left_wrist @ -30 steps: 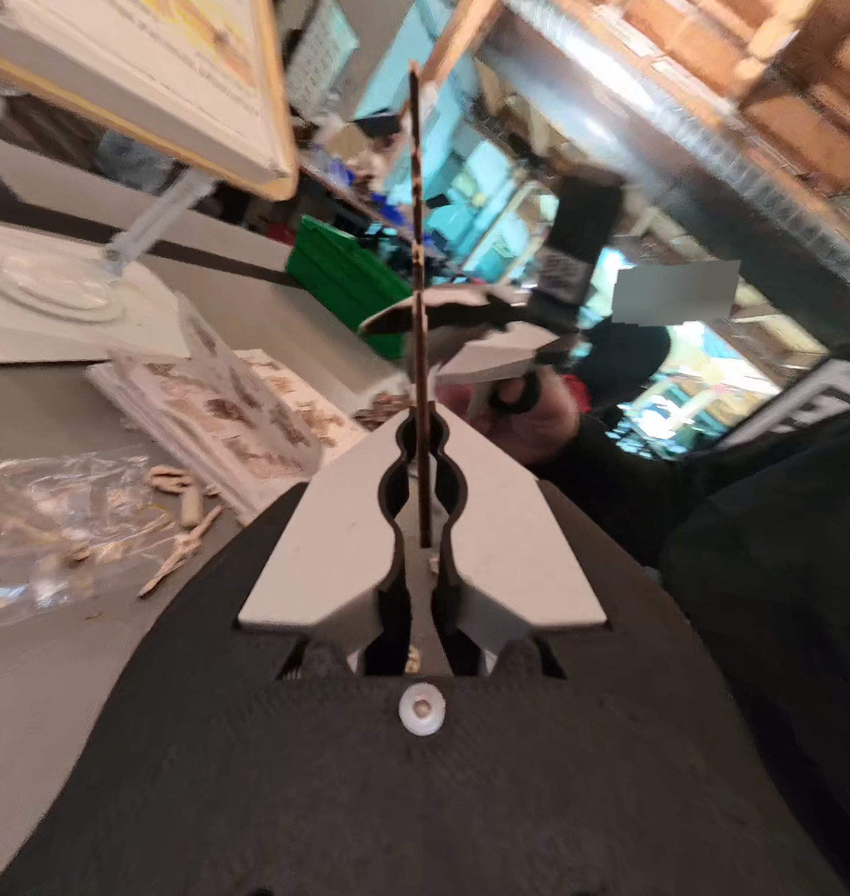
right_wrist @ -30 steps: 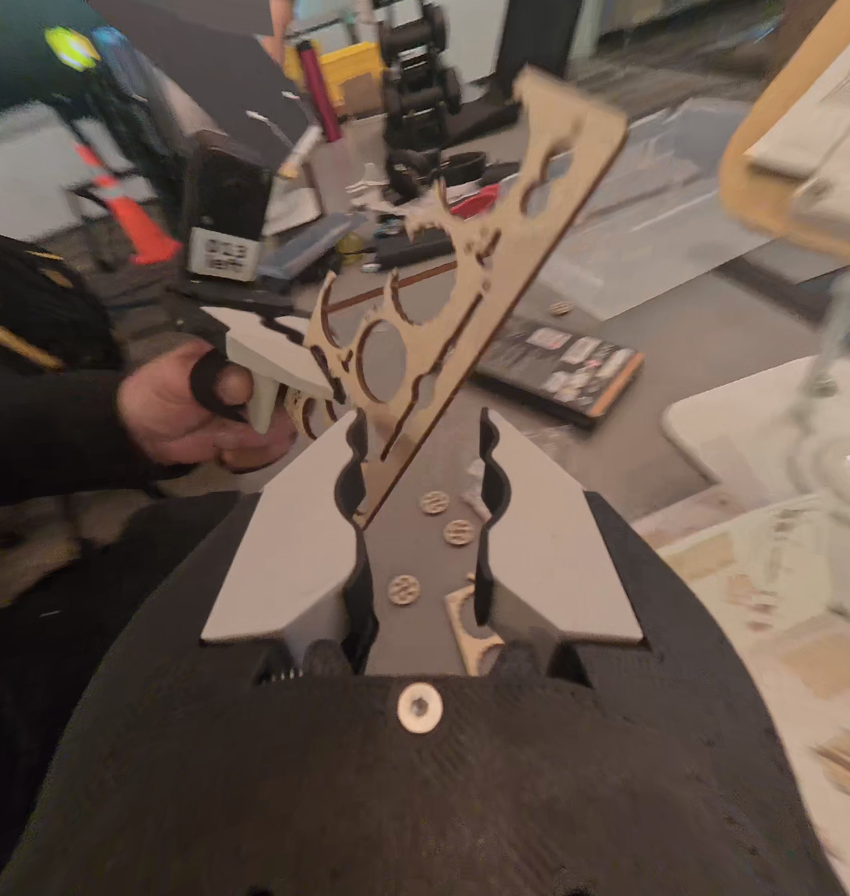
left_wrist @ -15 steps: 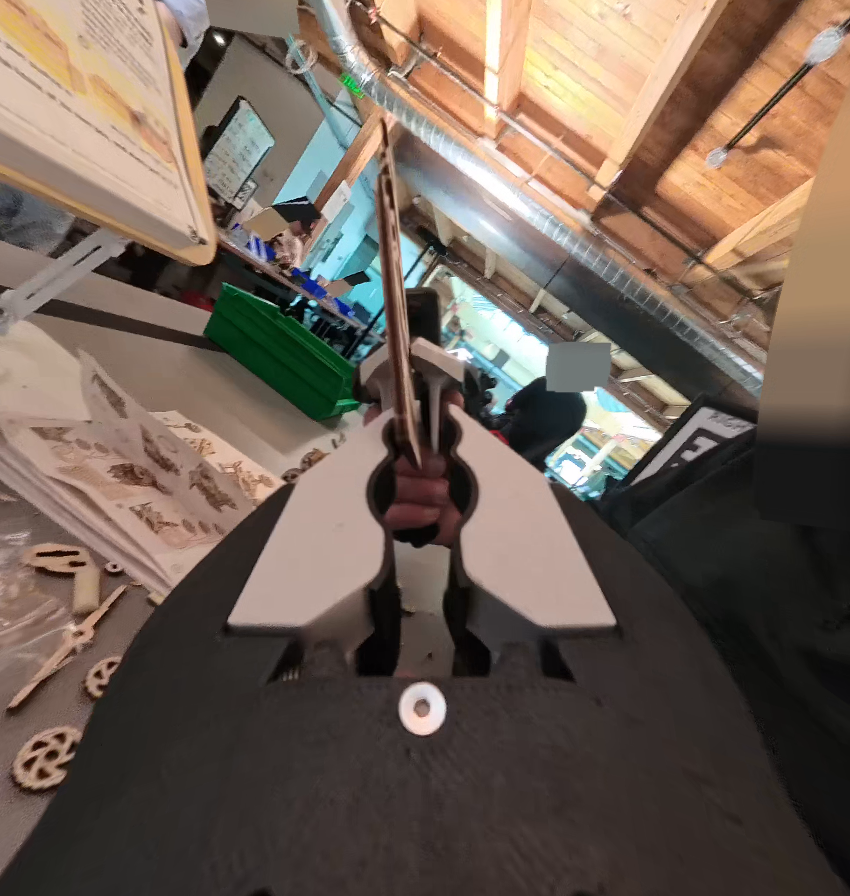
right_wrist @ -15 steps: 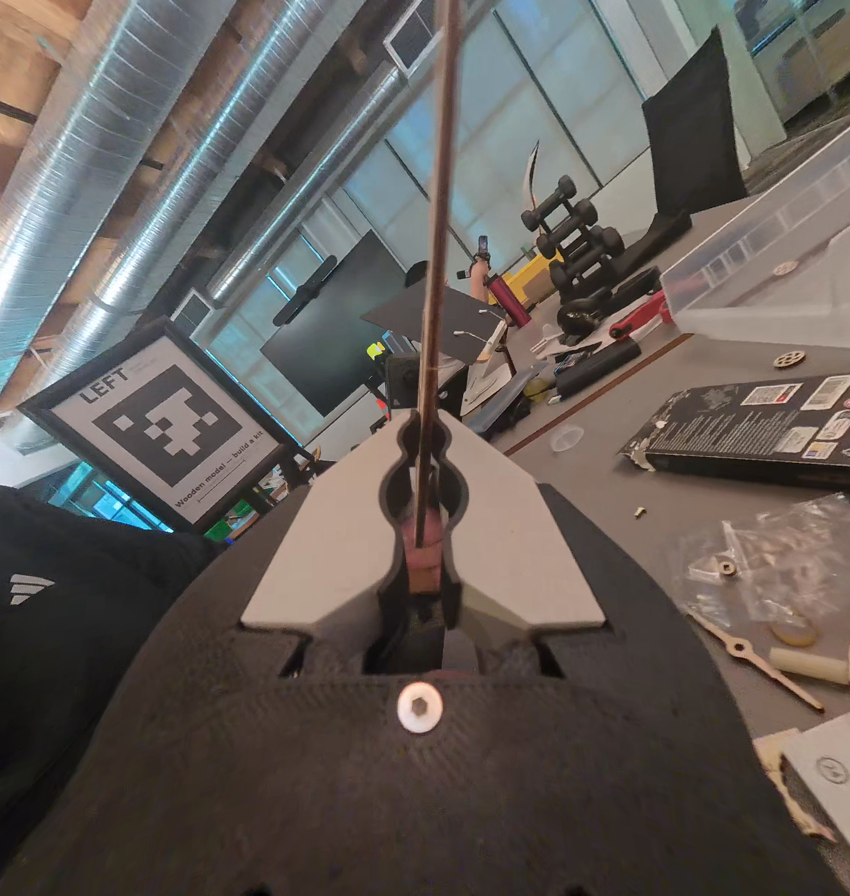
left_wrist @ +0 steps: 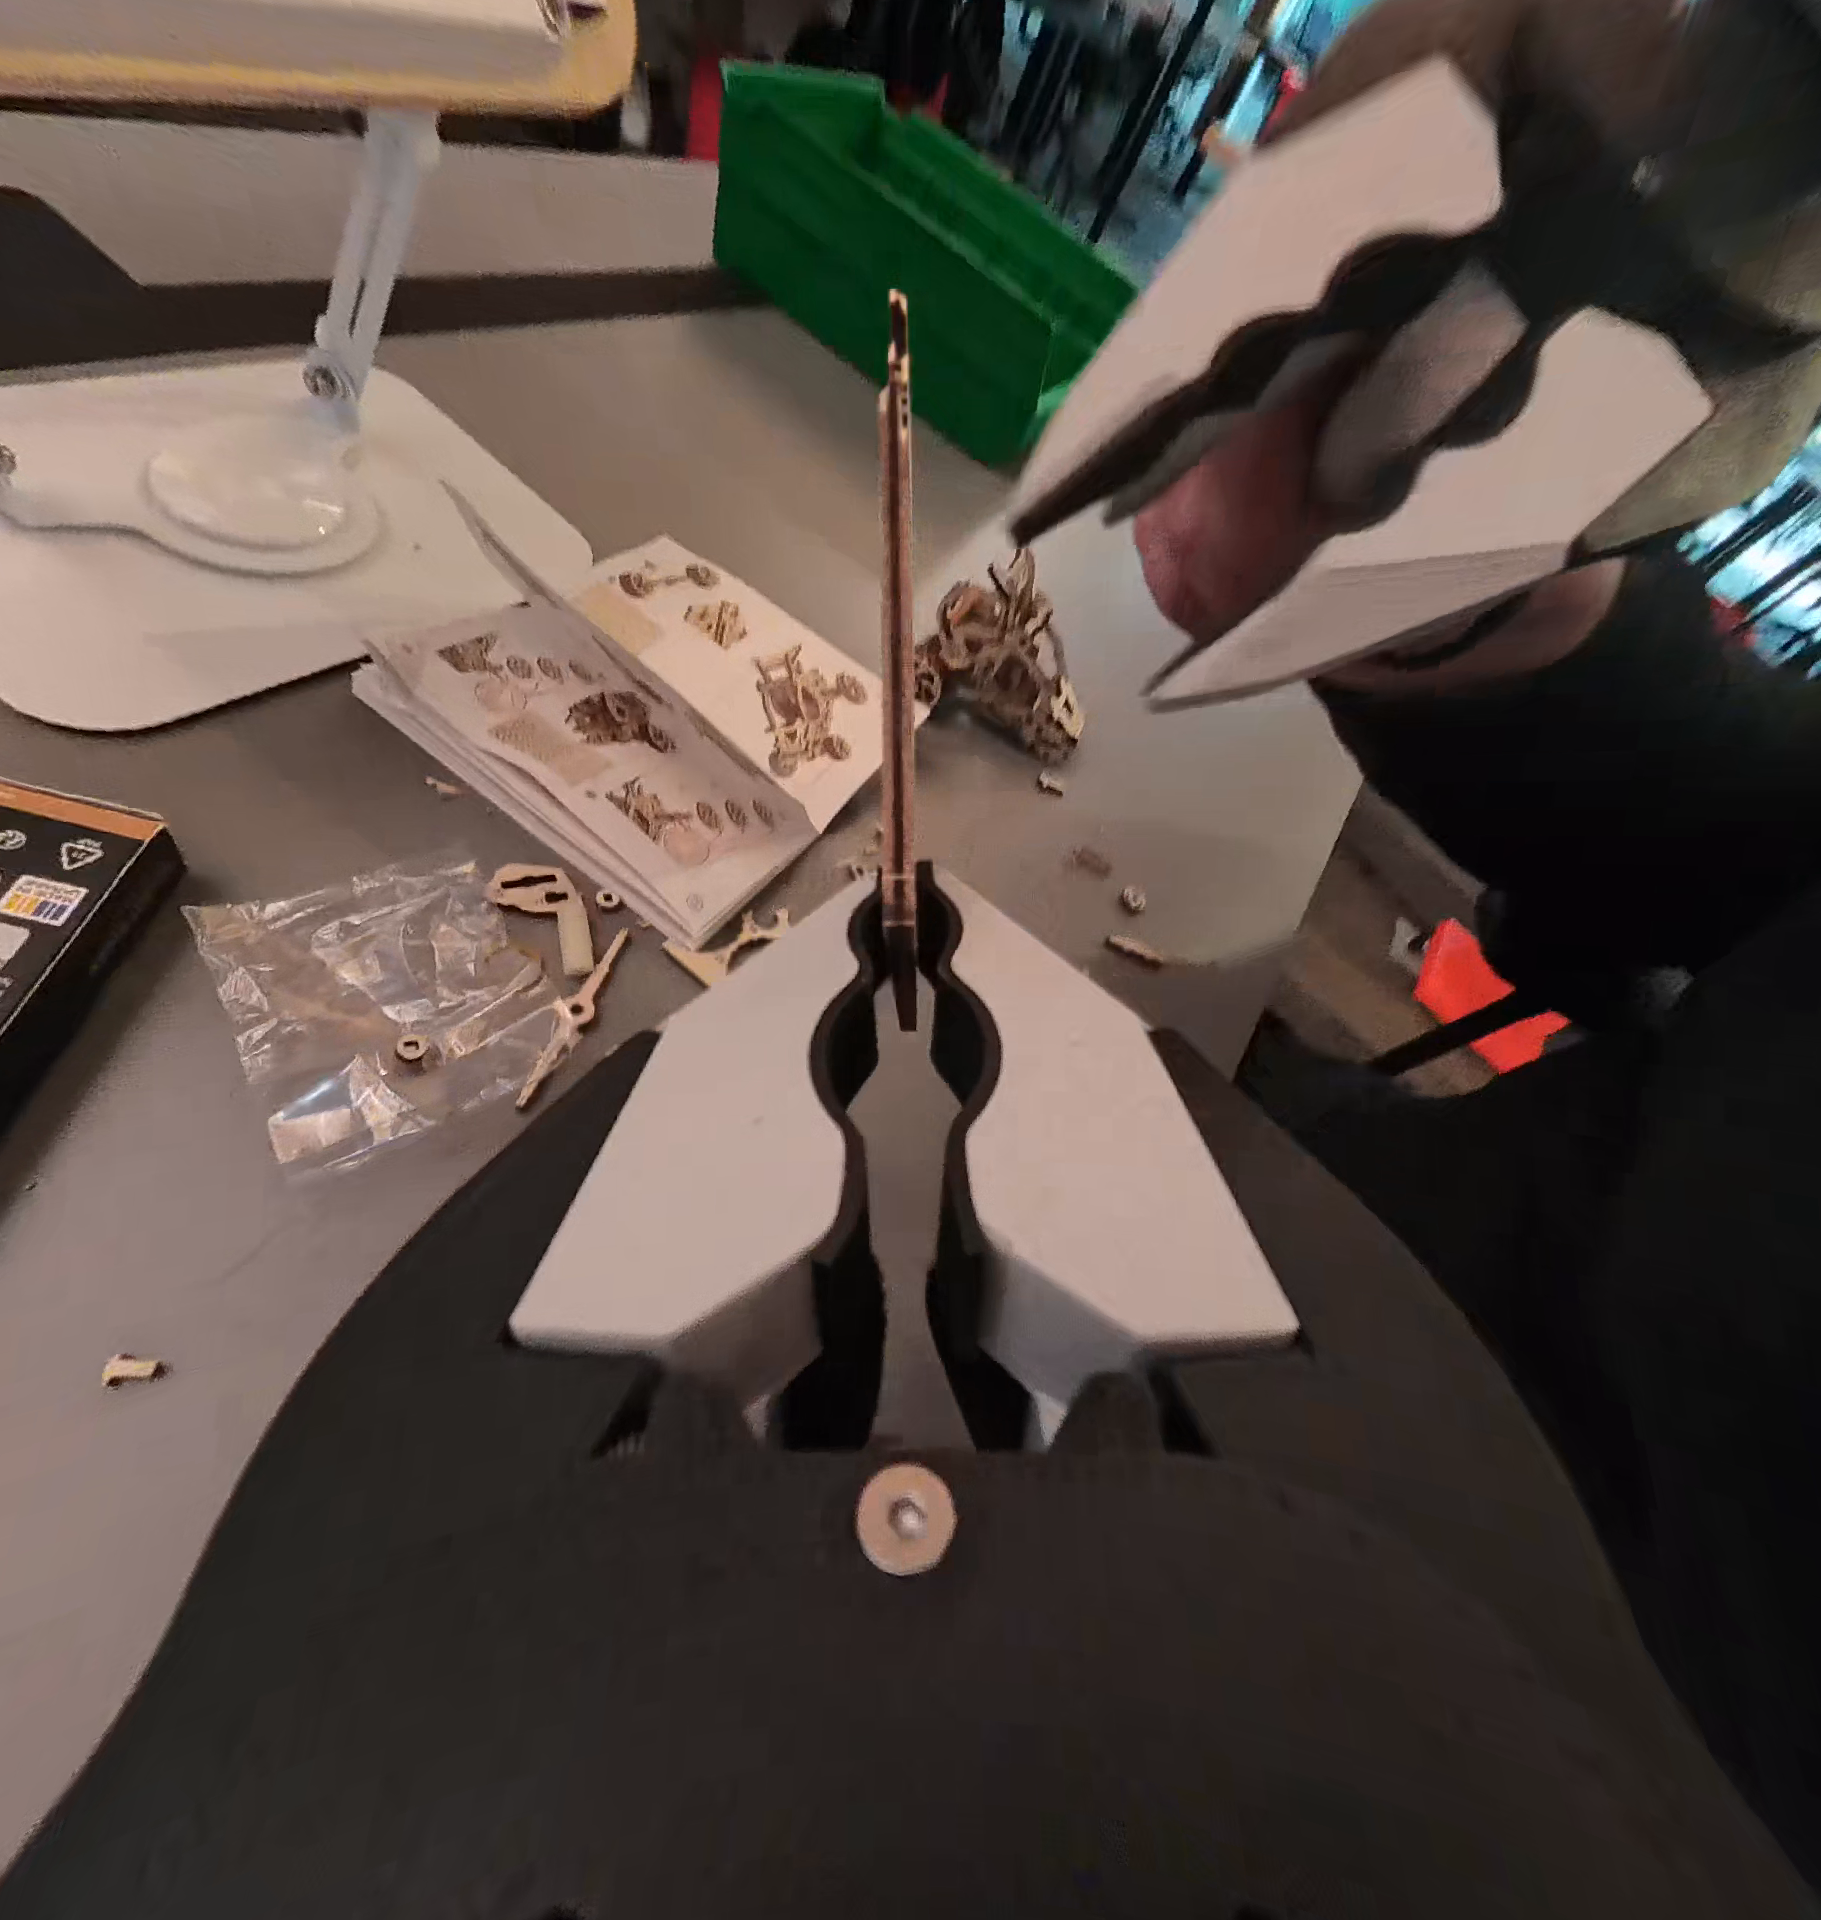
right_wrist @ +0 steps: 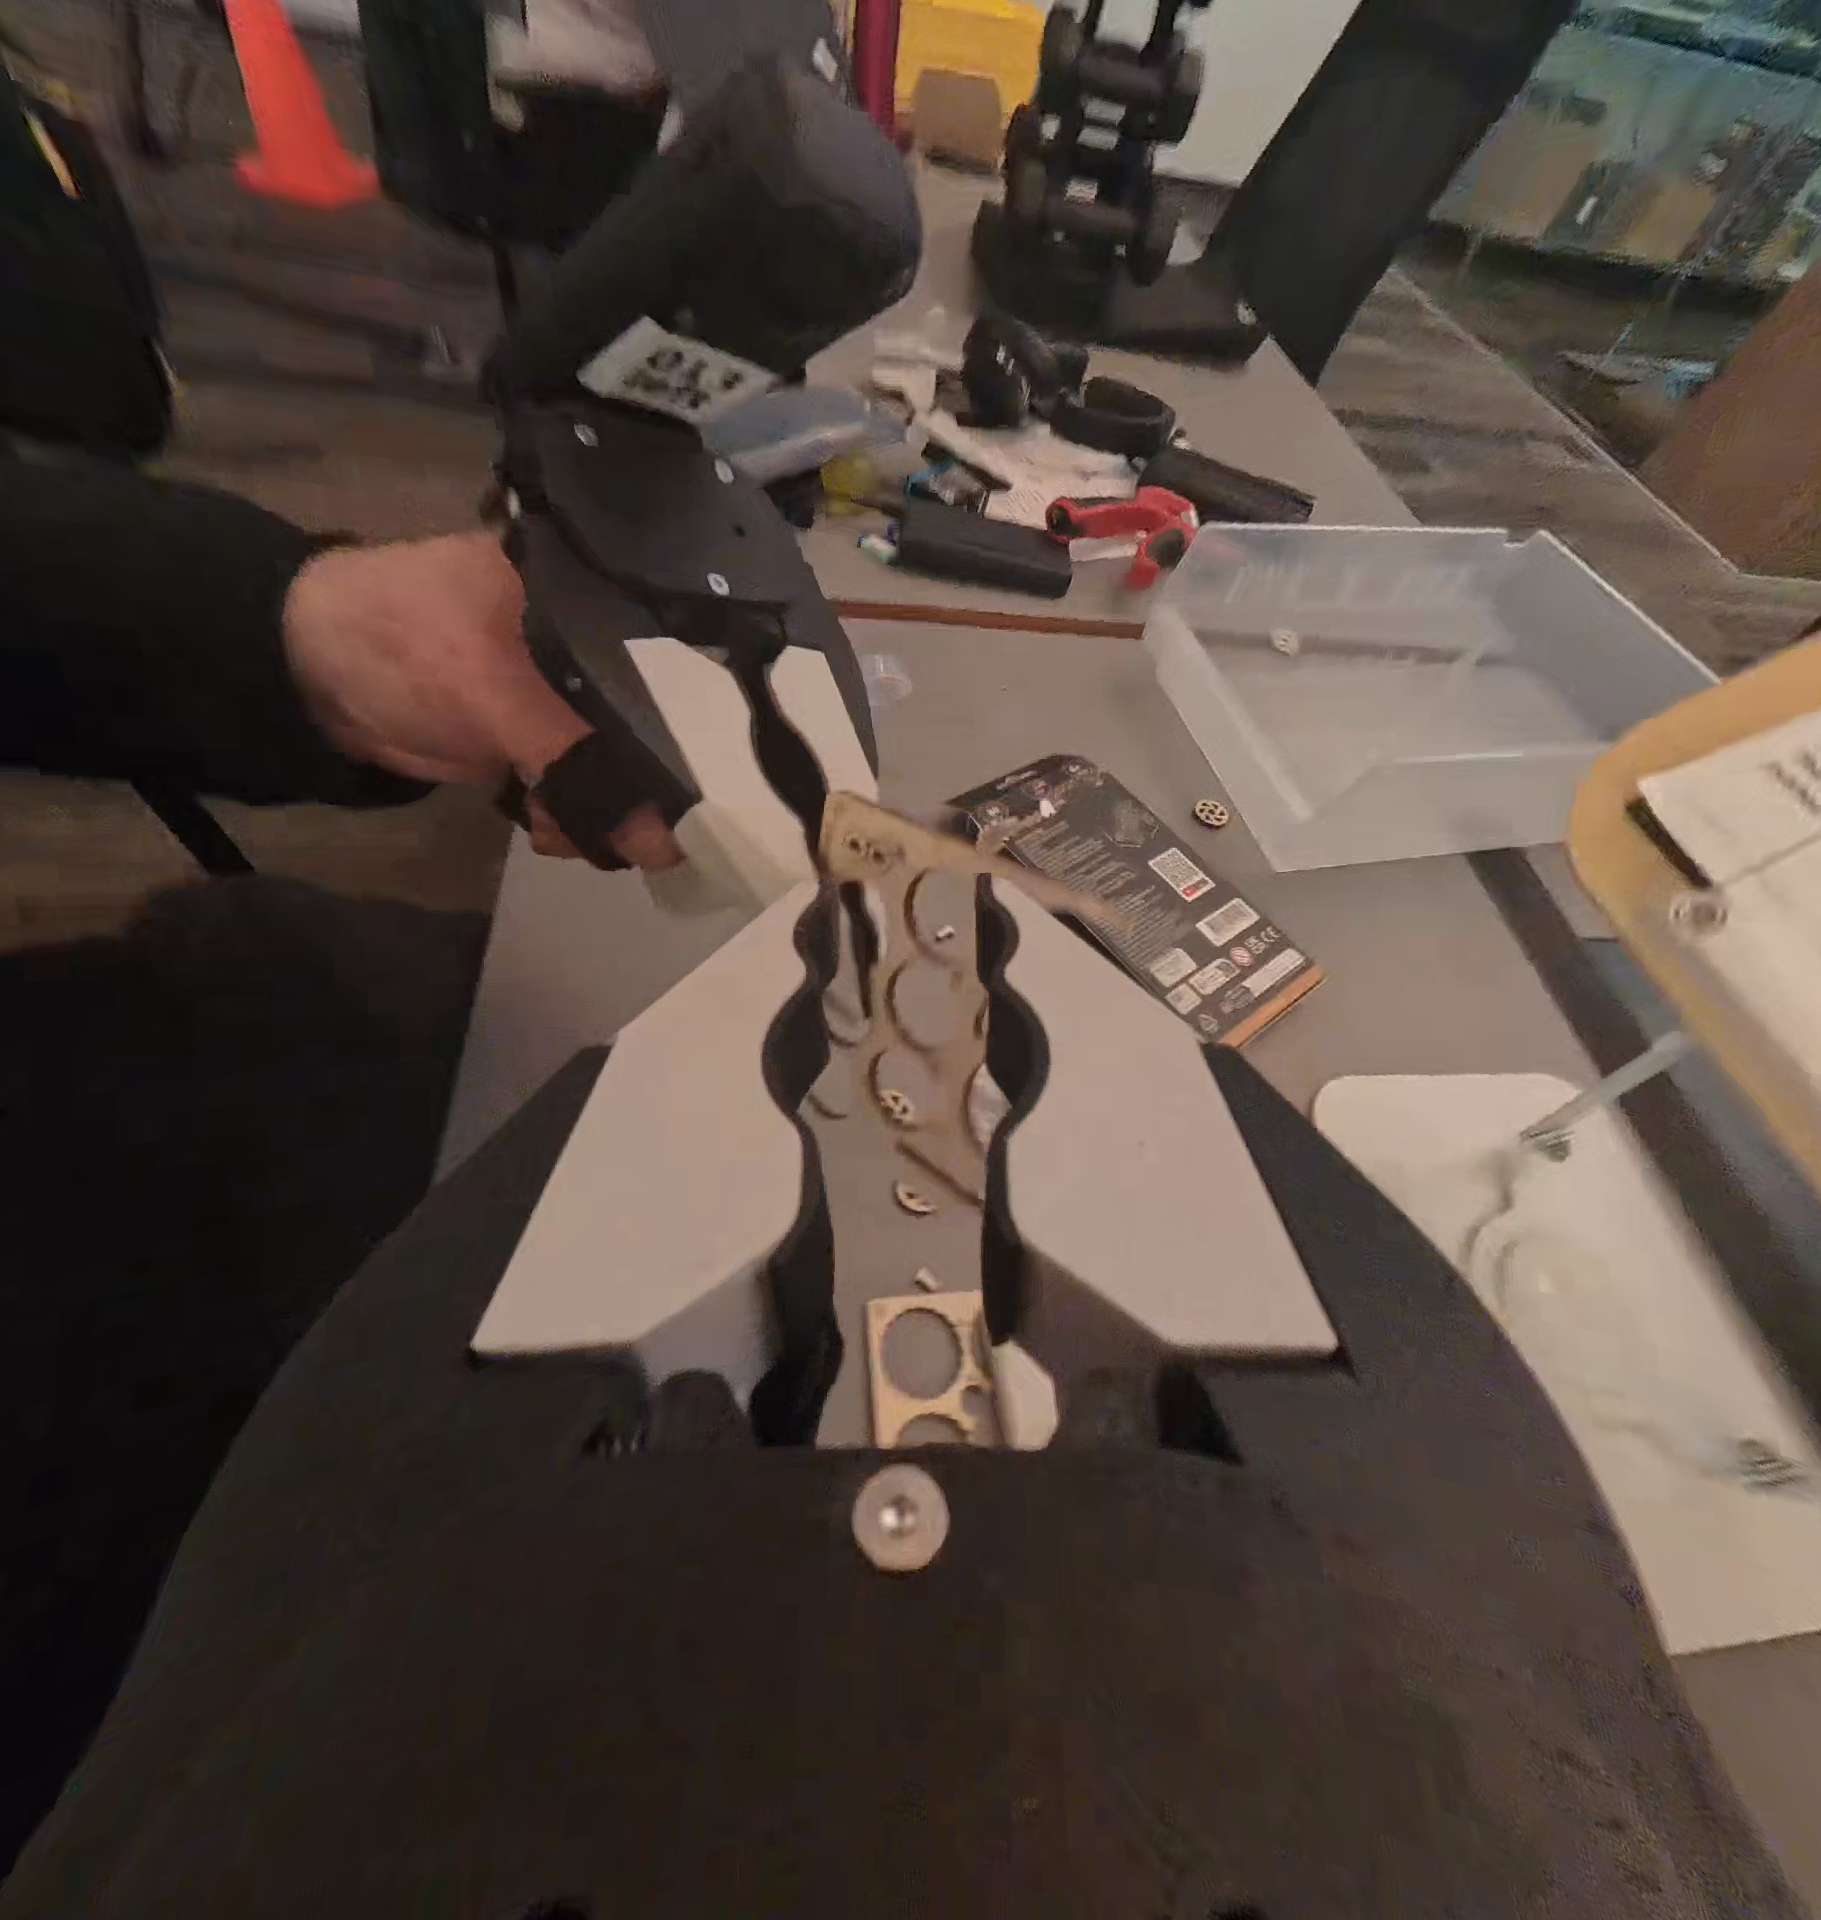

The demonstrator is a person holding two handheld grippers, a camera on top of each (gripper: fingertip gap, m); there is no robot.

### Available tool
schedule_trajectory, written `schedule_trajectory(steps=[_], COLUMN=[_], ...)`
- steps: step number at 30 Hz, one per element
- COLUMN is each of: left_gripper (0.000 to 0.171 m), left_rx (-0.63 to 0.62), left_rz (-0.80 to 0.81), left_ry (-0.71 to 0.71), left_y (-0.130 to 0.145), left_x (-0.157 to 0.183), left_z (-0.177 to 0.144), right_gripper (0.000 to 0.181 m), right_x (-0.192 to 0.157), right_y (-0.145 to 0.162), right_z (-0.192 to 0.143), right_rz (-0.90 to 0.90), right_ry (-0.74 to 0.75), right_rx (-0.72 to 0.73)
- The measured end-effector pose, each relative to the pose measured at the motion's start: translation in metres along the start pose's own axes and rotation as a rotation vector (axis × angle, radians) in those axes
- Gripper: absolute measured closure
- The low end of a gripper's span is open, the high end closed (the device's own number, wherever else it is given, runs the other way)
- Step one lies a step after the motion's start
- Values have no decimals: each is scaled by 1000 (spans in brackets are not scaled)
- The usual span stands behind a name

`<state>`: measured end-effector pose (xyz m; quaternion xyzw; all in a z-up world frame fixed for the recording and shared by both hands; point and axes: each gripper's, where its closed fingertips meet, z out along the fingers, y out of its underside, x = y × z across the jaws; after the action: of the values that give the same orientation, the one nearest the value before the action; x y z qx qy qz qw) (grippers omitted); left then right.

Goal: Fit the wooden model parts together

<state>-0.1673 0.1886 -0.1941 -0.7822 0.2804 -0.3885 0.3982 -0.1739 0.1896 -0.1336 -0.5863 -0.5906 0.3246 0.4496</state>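
Wooden model parts are what this job turns on, and in the left wrist view one of them, a thin flat wooden sheet (left_wrist: 897, 623), stands edge-on in the middle of the frame, its lower end pinched between the nearly closed tips of the left gripper (left_wrist: 898, 914). Its long axis runs straight up the picture, pointing away from the gripper toward the green bin (left_wrist: 885, 239) at the top. Behind it, right of centre, sits a partly built wooden model (left_wrist: 999, 665) on the grey table (left_wrist: 210, 1299), beside an open instruction booklet (left_wrist: 636, 717); loose small pieces and a clear plastic bag (left_wrist: 366, 997) lie at centre left. The right gripper (left_wrist: 1332, 416) hovers blurred at upper right, apart from the sheet, holding nothing that I can make out. In the right wrist view, the right gripper (right_wrist: 906, 914) stands partly open and empty, with punched-out scraps on the table showing between its fingers. Just beyond its tips the left gripper (right_wrist: 812, 769), gripped by a hand (right_wrist: 418, 665), holds the sheet (right_wrist: 947, 842), which here shows its round cut-outs and slants toward the right of the frame, blurred. To my eye the fitting is somewhere in the middle: a model is part-built, while this sheet and many loose pieces are not yet joined.
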Motion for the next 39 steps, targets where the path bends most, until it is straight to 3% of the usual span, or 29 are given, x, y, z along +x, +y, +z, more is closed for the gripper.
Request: schedule_trajectory(steps=[5,12,26,39], left_gripper=[171,171,171,169], left_rx=[-121,-210,-315,-310], left_rz=[101,120,-210,-296], left_ry=[-76,-52,102,158], left_y=[13,32,102,130], left_x=[1,-2,-25,-41], left_z=[3,10,45,53], right_gripper=[154,165,170,171], right_x=[0,-8,-15,-19], right_y=[18,39,126,158], right_z=[32,36,70,95], right_rz=[-76,-56,-23,-109], right_ry=[-74,-177,-327,-426], right_rx=[-134,-212,-485,-575])
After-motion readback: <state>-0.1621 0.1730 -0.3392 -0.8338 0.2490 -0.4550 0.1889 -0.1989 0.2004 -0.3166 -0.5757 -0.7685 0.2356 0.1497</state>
